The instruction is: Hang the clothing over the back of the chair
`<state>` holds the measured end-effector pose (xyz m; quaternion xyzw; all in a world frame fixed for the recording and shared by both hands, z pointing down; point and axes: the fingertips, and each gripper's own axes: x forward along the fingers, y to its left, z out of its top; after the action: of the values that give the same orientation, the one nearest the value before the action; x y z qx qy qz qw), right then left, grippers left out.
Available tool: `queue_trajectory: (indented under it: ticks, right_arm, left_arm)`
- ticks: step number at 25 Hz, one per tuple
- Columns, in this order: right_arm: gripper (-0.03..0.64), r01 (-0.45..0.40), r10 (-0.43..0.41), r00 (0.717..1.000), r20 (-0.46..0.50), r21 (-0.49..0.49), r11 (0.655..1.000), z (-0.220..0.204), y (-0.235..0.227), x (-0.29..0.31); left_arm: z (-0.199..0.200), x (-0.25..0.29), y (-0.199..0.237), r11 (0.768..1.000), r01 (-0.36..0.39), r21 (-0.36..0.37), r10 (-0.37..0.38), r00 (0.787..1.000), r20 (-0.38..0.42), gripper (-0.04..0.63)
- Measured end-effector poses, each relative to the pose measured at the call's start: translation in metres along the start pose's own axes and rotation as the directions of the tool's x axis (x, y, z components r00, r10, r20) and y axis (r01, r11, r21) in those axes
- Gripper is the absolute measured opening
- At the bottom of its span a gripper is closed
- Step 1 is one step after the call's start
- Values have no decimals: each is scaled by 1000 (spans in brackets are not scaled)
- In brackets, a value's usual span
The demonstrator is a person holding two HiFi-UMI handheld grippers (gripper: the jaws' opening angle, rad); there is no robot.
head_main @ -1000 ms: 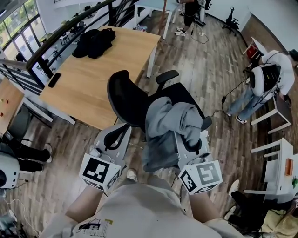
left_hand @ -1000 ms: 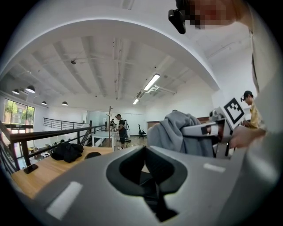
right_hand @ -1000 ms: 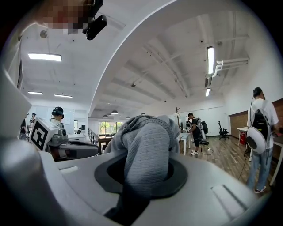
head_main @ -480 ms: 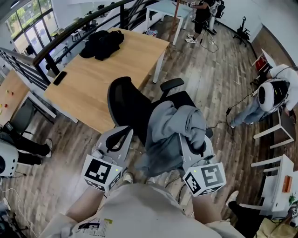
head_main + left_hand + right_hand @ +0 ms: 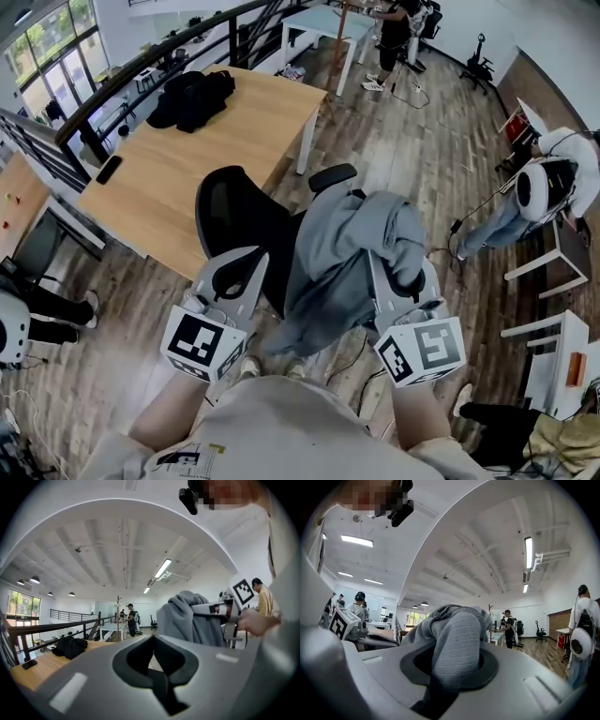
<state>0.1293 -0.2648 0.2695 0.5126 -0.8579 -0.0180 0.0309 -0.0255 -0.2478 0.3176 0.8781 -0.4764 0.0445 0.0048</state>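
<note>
Clothing [image 5: 342,248] is dangling from your right gripper [image 5: 392,274], whose fingers are clamping a grey fold, just right of the chair back [image 5: 228,217], while your left gripper [image 5: 234,272] is hovering closed and empty, nearer that back.

Right gripper [image 5: 449,667]: jaws are closed on a fold of grey clothing [image 5: 457,632], which is bunched up above them. Left gripper [image 5: 386,642], with its marker cube, is seen at the left edge. A person with a backpack [image 5: 582,634] is seen at far right. Ceiling strip lights [image 5: 528,552] are lit.
</note>
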Motion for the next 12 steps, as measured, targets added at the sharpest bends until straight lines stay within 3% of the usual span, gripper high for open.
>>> queue_trajectory:
  ticks: [12]
  right_arm:
    - [87,136,-120,982,143,-105,985,62,-75,22]
  left_arm:
    - [22,66,-12,1000,28,-14,-27,997,68,0]
